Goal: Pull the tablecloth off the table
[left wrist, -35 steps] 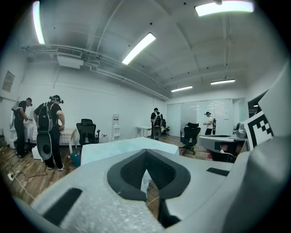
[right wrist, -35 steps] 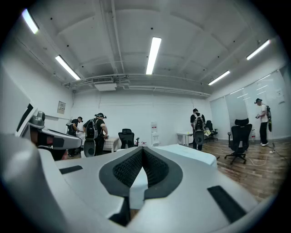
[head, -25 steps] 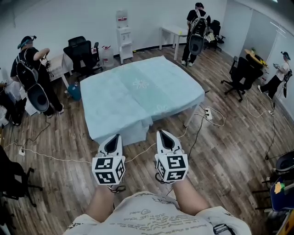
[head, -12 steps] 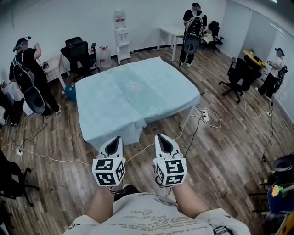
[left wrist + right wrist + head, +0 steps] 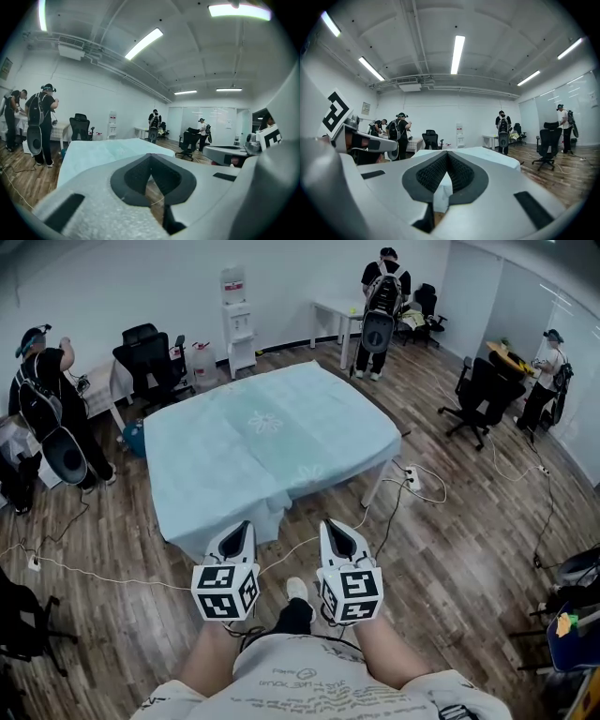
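Observation:
A pale blue tablecloth (image 5: 267, 442) covers the whole table and hangs over its near edge; it also shows ahead as the tablecloth (image 5: 98, 152) in the left gripper view and the tablecloth (image 5: 487, 157) in the right gripper view. My left gripper (image 5: 236, 528) and right gripper (image 5: 336, 525) are held side by side short of the table's near edge, pointing at it. Both are shut with nothing between the jaws. Neither touches the cloth.
A white cable (image 5: 112, 568) runs across the wood floor in front of the table. Black office chairs (image 5: 478, 390) stand right and back left. People with backpacks stand at the left (image 5: 42, 399), back (image 5: 380, 287) and right. A water dispenser (image 5: 234, 310) stands against the wall.
The table has come nearer and lower in the head view as I walk toward it. Both grippers have moved forward with me, still shut and empty.

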